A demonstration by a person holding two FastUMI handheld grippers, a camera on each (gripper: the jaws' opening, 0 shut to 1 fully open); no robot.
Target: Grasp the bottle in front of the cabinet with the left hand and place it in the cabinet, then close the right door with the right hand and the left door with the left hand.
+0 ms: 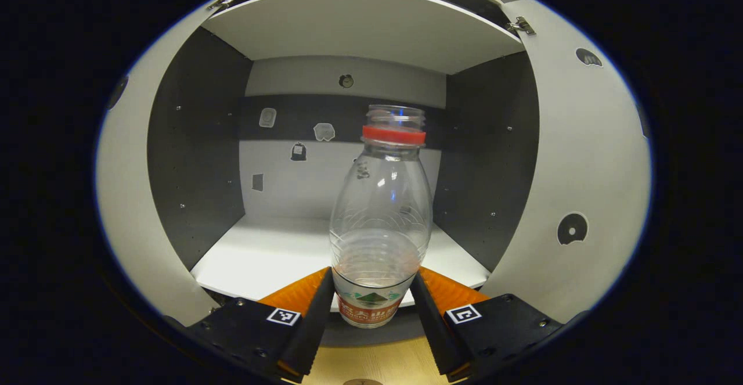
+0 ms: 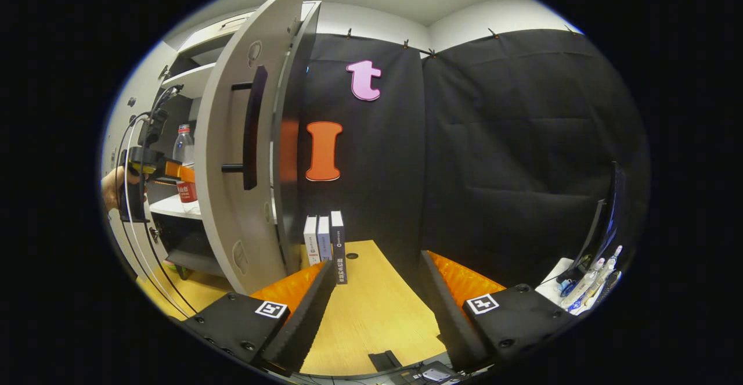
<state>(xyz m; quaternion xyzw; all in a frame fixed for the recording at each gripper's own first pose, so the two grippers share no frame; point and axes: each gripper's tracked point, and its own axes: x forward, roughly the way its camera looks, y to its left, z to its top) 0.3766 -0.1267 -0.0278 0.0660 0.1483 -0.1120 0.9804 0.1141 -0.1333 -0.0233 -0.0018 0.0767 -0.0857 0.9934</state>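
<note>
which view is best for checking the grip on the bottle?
Left gripper view: the bottle stands large between the left gripper fingers, which press its lower sides, before the open cabinet. Right gripper view shows the bottle small and far, partly behind the right door.

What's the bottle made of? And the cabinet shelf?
The bottle looks like thin clear plastic: the cabinet's back wall shows through it, with molded ridges and a red neck ring. The shelf looks like smooth white laminated board, matte with a soft sheen, though its core can't be seen.
</note>
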